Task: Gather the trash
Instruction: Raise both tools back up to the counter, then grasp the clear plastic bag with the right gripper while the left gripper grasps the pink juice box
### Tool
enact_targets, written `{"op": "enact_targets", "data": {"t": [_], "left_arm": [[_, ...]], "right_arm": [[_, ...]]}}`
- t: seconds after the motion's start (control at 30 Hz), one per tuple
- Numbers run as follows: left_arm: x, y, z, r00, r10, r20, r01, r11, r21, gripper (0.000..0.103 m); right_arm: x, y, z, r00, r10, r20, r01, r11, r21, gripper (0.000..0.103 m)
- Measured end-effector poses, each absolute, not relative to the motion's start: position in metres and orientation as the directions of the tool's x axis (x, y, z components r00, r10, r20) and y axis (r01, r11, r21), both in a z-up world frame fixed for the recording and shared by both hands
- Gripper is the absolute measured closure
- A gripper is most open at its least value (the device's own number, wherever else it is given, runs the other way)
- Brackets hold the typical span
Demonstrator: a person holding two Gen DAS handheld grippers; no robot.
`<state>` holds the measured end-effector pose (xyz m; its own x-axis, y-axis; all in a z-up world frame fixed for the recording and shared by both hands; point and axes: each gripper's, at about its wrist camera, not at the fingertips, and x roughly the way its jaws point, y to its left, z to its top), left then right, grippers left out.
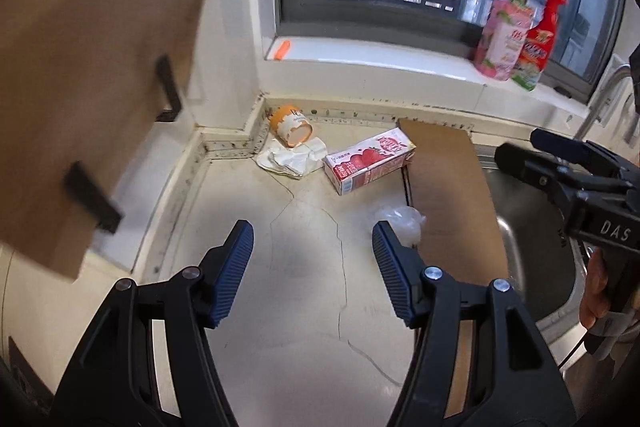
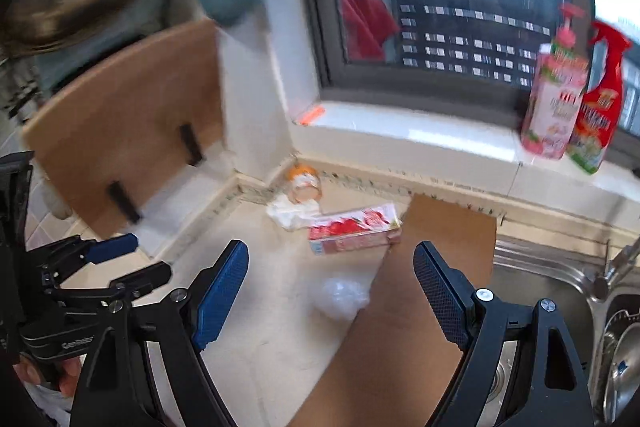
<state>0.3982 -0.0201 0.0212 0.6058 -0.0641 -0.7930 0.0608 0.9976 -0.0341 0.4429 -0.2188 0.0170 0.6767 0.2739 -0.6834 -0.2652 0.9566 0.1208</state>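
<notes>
Trash lies at the back corner of a cracked cream counter. An orange cup [image 1: 289, 126] [image 2: 304, 183] lies on its side on crumpled white paper [image 1: 290, 158] [image 2: 289, 213]. Beside them lies a red strawberry carton [image 1: 369, 155] [image 2: 354, 231]. Nearer sits a clear plastic wad [image 1: 400, 221] [image 2: 340, 297]. My left gripper [image 1: 313, 247] hangs open over bare counter, nothing between its fingers. My right gripper [image 2: 332, 283] is open too, above the plastic wad and the board's edge. Each gripper shows in the other's view: the right gripper [image 1: 520, 151], the left gripper [image 2: 132, 259].
A brown board [image 1: 448, 195] [image 2: 404, 327] lies over the steel sink [image 1: 532, 247] [image 2: 560, 291]. A wooden cutting board [image 1: 88, 75] [image 2: 128, 123] hangs on the left wall. A pink bottle [image 1: 502, 39] [image 2: 554, 103] and a red spray bottle [image 1: 538, 35] [image 2: 600, 107] stand on the windowsill.
</notes>
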Motion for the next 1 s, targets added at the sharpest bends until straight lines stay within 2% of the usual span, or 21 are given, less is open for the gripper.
{"op": "enact_targets", "data": {"t": [0.2,0.4,0.6,0.77,0.87,1.0], "left_arm": [[0.445,-0.035,-0.022,0.560,-0.080,-0.825,0.116,0.993,-0.018,0.044],[0.457,-0.042,-0.063,0.494,-0.080,-0.866,0.158,0.987,-0.001,0.044],[0.462,-0.042,-0.082,0.451,-0.091,-0.888,0.186,0.983,-0.006,0.044],[0.472,-0.048,-0.081,0.428,-0.086,-0.900,0.230,0.973,0.016,0.044],[0.481,-0.056,-0.076,0.417,-0.091,-0.904,0.265,0.964,0.025,0.044],[0.499,-0.074,-0.071,0.407,-0.100,-0.908,0.343,0.938,0.050,0.044]], "right_arm": [[0.511,-0.234,-0.060,0.562,0.314,-0.765,-0.296,0.940,0.169,0.017],[0.526,-0.221,-0.132,0.445,0.364,-0.818,-0.350,0.912,0.216,0.020],[0.532,-0.194,-0.189,0.341,0.373,-0.863,-0.418,0.882,0.216,0.032],[0.533,-0.185,-0.204,0.299,0.410,-0.862,-0.445,0.859,0.255,0.065],[0.532,-0.186,-0.195,0.312,0.418,-0.853,-0.453,0.855,0.253,0.071],[0.532,-0.198,-0.171,0.365,0.455,-0.812,-0.423,0.858,0.291,0.072]]}}
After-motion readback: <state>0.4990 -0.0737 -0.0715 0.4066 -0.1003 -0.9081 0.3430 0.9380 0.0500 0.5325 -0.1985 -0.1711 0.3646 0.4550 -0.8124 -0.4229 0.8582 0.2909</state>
